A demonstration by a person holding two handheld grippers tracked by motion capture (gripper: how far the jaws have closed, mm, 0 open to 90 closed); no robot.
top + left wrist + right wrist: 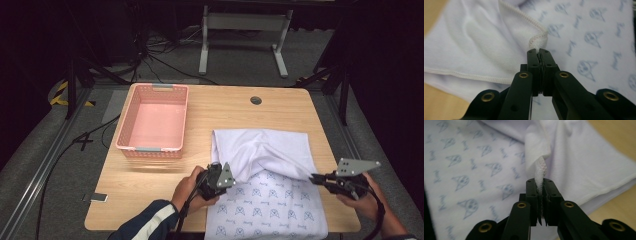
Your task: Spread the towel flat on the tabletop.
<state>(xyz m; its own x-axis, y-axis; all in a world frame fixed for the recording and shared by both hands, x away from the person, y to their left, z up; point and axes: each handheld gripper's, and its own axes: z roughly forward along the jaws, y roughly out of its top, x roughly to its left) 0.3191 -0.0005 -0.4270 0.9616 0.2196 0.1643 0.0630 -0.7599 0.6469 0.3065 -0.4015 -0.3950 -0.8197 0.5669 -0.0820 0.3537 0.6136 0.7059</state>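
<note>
The wooden table [220, 150] carries a white cloth [280, 145] on its right half, spread flat at the near edge, where its blue printed pattern faces up, and folded back on itself farther off, so the plain underside shows there. The high view alone takes in the pink basket [152, 120], which stands on the left half of the table, well apart from the cloth, and the small dark round hole [256, 100] near the far edge. The two claw views alone show the stitched hem and the grip itself. The left claw [538, 53] is clenched on a bunched corner of the hem; in the high view it sits at the cloth's left edge. The right claw [539, 183] is clamped on a twisted bit of hem at the cloth's right side. The blue marks include small writing, too blurred to read.
</note>
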